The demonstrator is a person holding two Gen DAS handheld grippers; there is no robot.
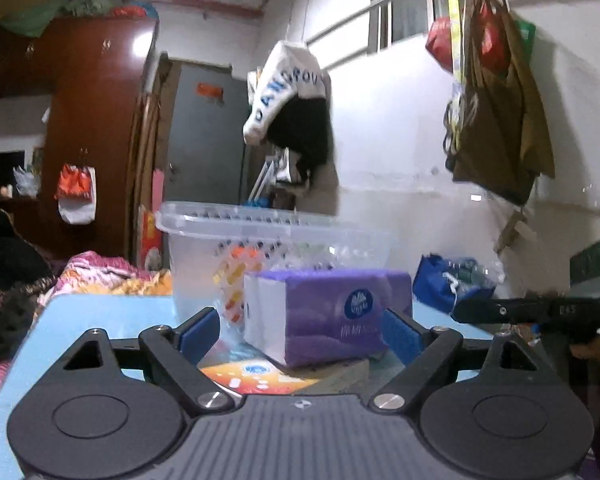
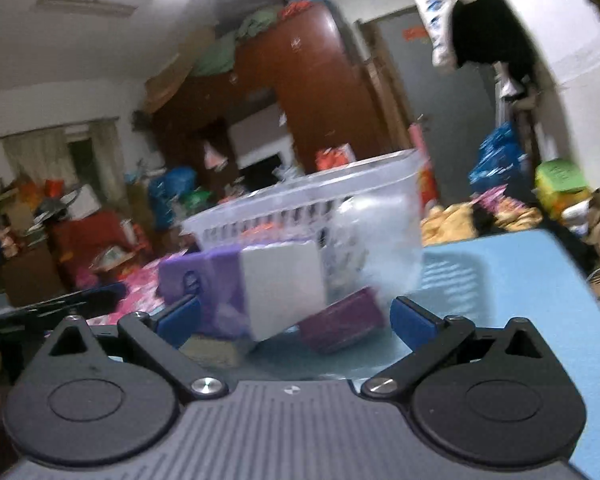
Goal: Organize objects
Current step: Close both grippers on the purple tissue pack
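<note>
Tissue pack (image 1: 320, 312) — between open left claw (image 1: 300, 330)

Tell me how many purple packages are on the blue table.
2. The purple tissue pack sits in front of the clear basket, tilted up on something. A smaller, darker purple box lies at its right. More may be hidden behind them.

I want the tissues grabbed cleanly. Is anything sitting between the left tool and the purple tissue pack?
Nothing visible. The purple tissue pack lies straight ahead of the open left tool, between its blue finger pads, with no object in front of it. The clear plastic basket stands behind it.
</note>
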